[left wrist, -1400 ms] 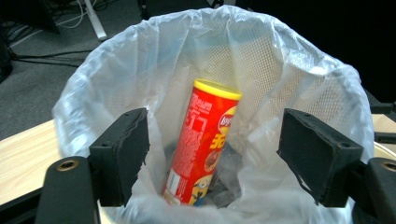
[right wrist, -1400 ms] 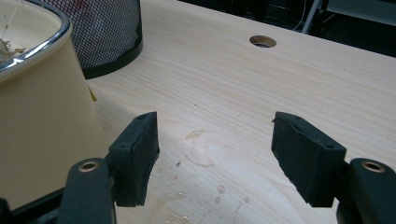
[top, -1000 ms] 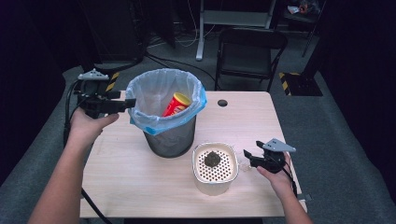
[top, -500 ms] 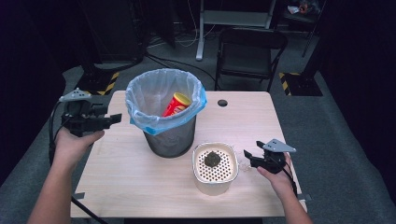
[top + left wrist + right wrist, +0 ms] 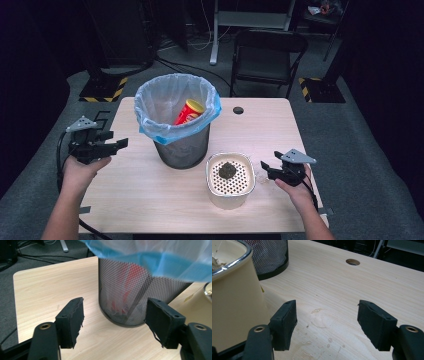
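Dark floor and a folding chair lie behind a pale wooden bench [image 5: 150, 200]. At its left edge the left claw [image 5: 120, 144] has dropped from rim height beside the bin and pulled back toward the person; its jaws have just been opening a little and stand apart with nothing between them, pointing at the bin's lower wall. I take that as a drop-off finished and the hand coming away.

That wire-mesh bin [image 5: 181, 150] stands upright toward the back left of the bench, its blue liner folded over the rim, a red and yellow can [image 5: 188, 112] leaning inside.

Just in front of it, near the front edge, sits a cream strainer pot [image 5: 230, 192] with a dark clump on its perforated top.

Toward the front right corner the right claw [image 5: 265, 169] has kept its place beside the pot, jaws apart and empty, over a faint wet mark [image 5: 320, 320].
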The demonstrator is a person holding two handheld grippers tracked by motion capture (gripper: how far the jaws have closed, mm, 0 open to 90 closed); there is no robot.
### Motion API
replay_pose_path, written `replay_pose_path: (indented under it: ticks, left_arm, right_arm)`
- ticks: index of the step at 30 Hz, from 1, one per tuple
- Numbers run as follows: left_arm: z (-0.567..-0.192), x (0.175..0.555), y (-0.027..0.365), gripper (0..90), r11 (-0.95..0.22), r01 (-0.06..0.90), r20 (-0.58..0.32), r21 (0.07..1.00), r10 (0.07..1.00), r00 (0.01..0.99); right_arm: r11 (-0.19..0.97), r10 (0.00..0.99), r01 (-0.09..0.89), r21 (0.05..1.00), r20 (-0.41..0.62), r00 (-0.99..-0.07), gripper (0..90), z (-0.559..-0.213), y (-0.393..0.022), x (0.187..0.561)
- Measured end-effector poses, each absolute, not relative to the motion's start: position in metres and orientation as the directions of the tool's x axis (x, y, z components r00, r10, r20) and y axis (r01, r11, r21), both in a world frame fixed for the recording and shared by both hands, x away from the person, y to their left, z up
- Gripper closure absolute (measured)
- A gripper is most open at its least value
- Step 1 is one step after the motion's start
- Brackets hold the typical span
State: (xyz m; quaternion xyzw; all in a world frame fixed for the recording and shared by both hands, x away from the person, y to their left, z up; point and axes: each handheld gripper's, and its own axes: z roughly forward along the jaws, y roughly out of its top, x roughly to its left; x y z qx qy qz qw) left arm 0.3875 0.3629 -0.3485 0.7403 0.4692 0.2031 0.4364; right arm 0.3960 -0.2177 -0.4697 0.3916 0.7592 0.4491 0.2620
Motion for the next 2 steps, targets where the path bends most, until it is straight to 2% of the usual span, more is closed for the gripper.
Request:
replay_pose_path:
  ticks: [2]
  left_arm:
    - [-0.3557, 0.3868, 0.3634, 29.4, -0.193, 0.513, -0.094, 0.836, 0.871, 0.482]
  right_arm:
    - [0.29, 0.832, 0.36, 0.887, -0.047, -0.553, 31.4, -0.4696, -0.2183, 0.3961]
